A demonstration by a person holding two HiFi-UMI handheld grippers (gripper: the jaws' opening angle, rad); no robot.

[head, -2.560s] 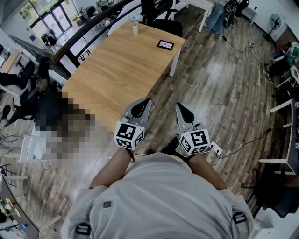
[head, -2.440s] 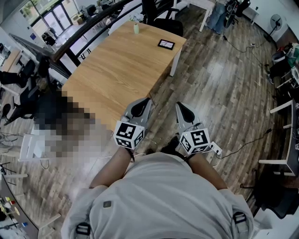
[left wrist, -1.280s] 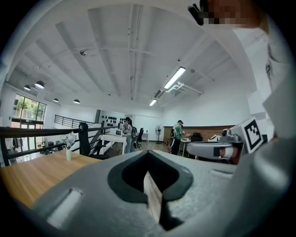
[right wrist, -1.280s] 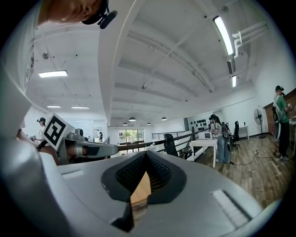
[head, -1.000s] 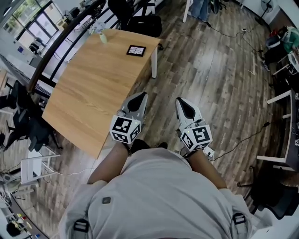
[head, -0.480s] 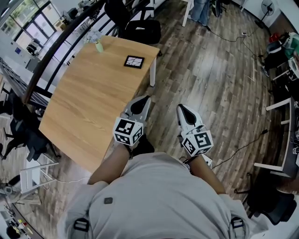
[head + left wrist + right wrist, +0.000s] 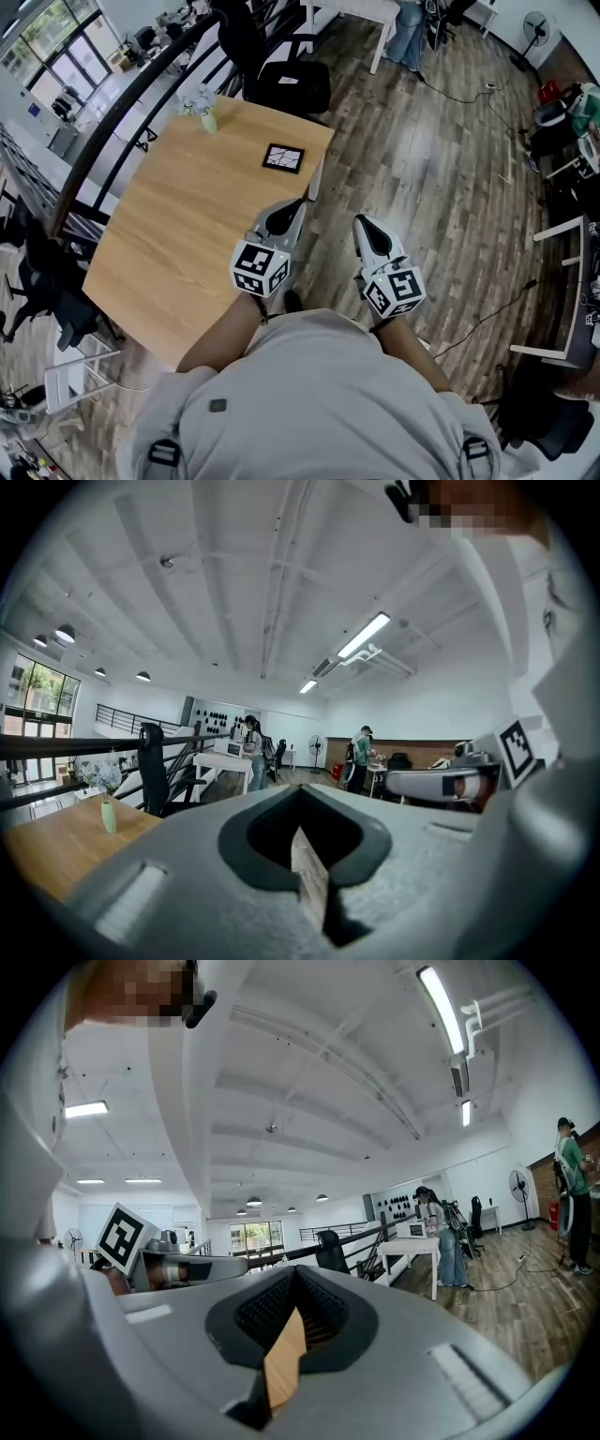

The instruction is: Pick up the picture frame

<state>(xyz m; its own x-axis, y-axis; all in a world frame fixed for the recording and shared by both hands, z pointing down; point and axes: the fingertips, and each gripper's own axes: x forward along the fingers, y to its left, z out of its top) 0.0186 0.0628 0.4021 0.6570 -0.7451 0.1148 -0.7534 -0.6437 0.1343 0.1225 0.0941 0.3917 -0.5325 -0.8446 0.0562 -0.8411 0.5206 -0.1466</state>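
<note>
An open office with a grey-brown plank floor (image 7: pixel 441 169). A light wooden table (image 7: pixel 178 225) fills the left-centre of the head view, set at a slant. Near its far corner, toward the upper left, stands a small green vase (image 7: pixel 208 120) of pale flowers. To the right of the vase the picture frame (image 7: pixel 283 158) lies flat on the tabletop, close to the table's right-hand edge, dark-bordered, with nothing touching it. Behind it, at top centre, is a black office chair (image 7: pixel 286 84). Below the frame, the left gripper (image 7: pixel 284 211) hangs at the table's edge, apart from the frame, its jaws pressed together with nothing between them. Just to its right, over the floor, the right gripper (image 7: pixel 366 228) is likewise closed and empty. A pedestal fan (image 7: pixel 532 26) stands at the upper right.
</note>
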